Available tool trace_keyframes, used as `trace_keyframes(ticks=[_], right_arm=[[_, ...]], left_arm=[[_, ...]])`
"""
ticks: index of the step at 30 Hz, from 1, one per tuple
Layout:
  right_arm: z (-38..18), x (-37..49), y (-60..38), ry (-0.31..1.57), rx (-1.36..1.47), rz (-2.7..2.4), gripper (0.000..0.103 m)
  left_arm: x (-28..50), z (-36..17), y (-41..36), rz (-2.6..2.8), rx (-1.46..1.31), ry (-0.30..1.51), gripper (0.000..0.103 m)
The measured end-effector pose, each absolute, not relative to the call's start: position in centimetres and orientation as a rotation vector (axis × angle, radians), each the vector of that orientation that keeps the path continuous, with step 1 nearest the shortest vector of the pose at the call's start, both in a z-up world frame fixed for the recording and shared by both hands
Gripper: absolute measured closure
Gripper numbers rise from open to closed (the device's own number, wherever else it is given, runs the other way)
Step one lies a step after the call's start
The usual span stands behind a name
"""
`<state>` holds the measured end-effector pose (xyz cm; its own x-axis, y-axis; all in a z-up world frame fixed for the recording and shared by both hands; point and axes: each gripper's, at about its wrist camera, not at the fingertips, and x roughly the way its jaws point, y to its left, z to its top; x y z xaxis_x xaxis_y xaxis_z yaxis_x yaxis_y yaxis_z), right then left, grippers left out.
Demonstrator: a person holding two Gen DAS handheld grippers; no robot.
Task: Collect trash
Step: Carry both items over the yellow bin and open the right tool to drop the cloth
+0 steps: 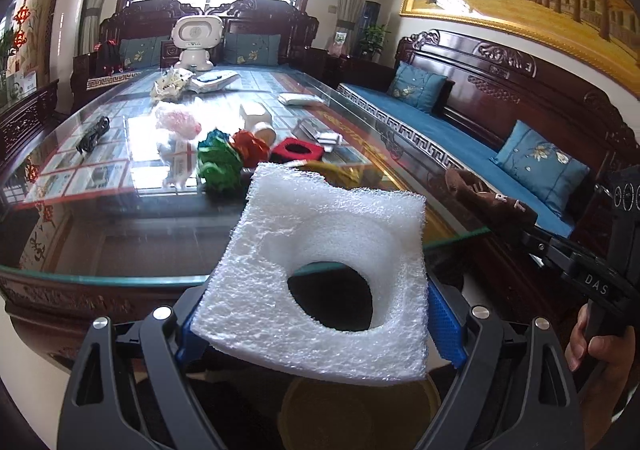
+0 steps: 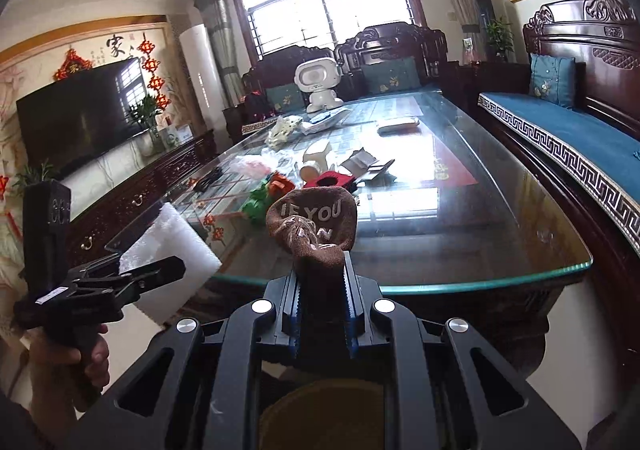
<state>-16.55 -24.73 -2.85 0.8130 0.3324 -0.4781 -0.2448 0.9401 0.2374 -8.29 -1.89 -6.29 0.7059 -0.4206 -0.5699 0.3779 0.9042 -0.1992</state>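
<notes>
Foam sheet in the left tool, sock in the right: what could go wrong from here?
1. The white foam sheet is pinched only at its side edges by the left tool, so it may buckle and slip out.
2. The brown sock is held by one bunched end in the right tool and could slide free.
3. The two tools are close together and could bump.

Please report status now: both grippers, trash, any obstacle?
Left gripper shut on white foam pad. Right gripper shut on brown sock. More litter on glass table. Nothing blocking.
</notes>
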Motion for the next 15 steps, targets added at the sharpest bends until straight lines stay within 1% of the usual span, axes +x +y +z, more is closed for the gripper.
trace_keyframes(ticks=[7,15], right_arm=[[-5.2,-20.8,-24.1,0.607,0.161,0.319,0.086],[-10.3,-23.0,-23.3,0.735,0.184,0.315,0.086]], left_arm=[[-12.0,-10.1,-2.5,-0.498,-0.042,0.745,0.016],[-14.2,-14.6,-4.1,-0.529,-0.019,0.843,0.016]])
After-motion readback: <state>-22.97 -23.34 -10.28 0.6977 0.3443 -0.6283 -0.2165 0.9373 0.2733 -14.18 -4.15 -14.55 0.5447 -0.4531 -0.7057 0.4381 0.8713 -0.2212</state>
